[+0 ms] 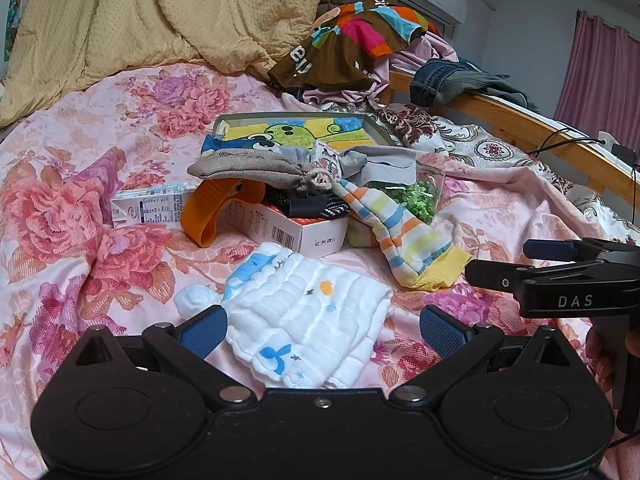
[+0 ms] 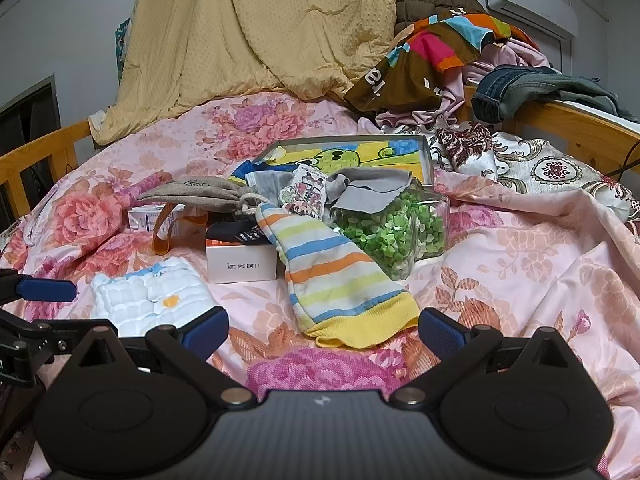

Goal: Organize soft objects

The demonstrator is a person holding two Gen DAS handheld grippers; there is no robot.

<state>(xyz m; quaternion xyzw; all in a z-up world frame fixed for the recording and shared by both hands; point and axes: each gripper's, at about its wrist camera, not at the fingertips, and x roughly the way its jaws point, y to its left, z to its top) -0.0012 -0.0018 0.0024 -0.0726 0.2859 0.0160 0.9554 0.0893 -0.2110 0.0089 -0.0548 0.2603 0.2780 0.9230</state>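
On a bed spread with a pink floral quilt (image 2: 520,280), under a white wall air conditioner (image 2: 532,0), the left tool (image 1: 322,330) gapes over a white quilted cotton cloth (image 1: 304,320), the right tool (image 2: 322,330) released before a striped sock (image 2: 340,280).

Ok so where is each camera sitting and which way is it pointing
Left wrist: sits on the left gripper, facing the white quilted cloth; the right gripper and a hand show.
Right wrist: sits on the right gripper, facing the striped sock; the left gripper shows.
Both share cloth, sock and white box.
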